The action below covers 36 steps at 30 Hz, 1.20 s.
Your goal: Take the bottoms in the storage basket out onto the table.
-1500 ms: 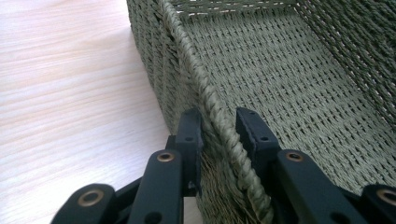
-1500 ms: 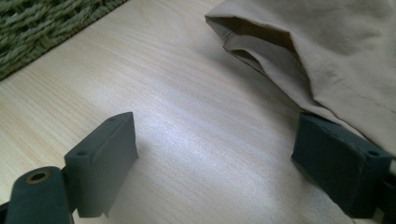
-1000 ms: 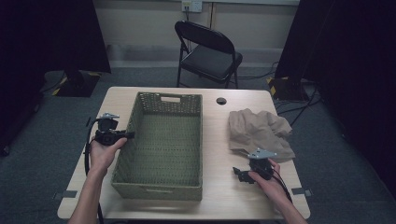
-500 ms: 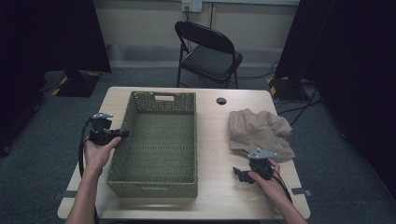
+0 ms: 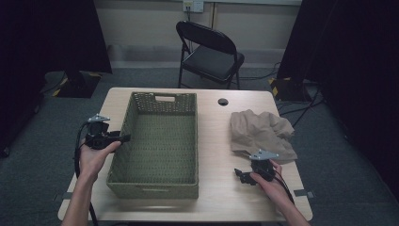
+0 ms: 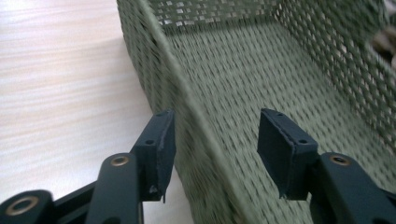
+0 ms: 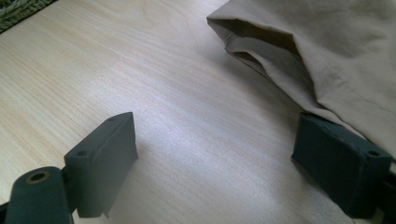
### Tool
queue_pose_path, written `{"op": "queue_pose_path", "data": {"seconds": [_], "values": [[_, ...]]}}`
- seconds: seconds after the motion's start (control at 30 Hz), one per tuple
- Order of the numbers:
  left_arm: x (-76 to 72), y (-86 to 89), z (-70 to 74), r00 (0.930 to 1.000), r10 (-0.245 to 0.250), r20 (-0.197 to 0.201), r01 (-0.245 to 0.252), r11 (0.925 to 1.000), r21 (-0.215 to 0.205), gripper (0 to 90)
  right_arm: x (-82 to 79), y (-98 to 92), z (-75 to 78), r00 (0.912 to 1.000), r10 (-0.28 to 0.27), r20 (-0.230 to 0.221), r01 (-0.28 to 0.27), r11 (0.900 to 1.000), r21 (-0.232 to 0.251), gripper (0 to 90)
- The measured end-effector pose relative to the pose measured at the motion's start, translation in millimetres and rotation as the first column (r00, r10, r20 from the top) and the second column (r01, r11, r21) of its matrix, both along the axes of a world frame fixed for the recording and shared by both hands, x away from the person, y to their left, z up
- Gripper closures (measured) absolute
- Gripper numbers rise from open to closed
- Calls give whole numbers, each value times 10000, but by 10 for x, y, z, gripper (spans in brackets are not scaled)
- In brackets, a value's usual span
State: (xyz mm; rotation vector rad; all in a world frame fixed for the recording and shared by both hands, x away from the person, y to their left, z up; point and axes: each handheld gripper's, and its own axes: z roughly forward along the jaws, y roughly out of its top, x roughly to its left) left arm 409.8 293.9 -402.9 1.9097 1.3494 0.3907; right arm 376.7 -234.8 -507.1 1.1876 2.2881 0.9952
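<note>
No brand, label or writing can be read on anything here.

The basket [image 5: 157,146] is a long, olive-green woven box with open mesh walls, a tighter woven floor and a slot handle cut into its far end wall; it holds nothing. It stands on the table [image 5: 214,141] directly in front of the left gripper [image 5: 123,138], whose jaws straddle the basket's near long rim (one jaw outside the wall, the other over the floor inside). In the left gripper view [image 6: 212,140] the outer jaw sits right against the wall and the inner one stands clear of it. These jaws have just been opening, and the rim lies between them unclamped.

The right gripper [image 5: 241,174] rests low on the table, jaws spread wide with bare wood between them [image 7: 215,158]. The cloth [image 5: 261,134], a crumpled tan piece with a folded hem, lies just beyond and beside its right-hand jaw; touching or not, I cannot tell.
</note>
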Motion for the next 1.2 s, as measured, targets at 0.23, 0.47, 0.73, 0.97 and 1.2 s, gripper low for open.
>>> {"op": "queue_pose_path", "data": {"seconds": [0.23,0.47,0.73,0.97,1.2], "values": [[-7,-72,-62,9987,-21,-514,38,9994,342,411,11,10,-1,10000,68,5,-68,10000,12,123],[11,-138,-42,9982,96,-599,-43,9962,874,603,13,13,0,10000,98,-11,-98,10000,21,123],[64,88,-73,9930,1060,-528,-1026,9928,623,783,12,13,0,9999,101,-11,-101,9999,21,123],[90,167,-80,9894,1313,-626,-1286,9907,445,791,13,13,0,9999,101,-12,-101,9999,19,123],[123,250,-93,9854,1509,-790,-1504,9885,122,788,13,14,0,9999,99,-15,-99,9999,21,123]]}}
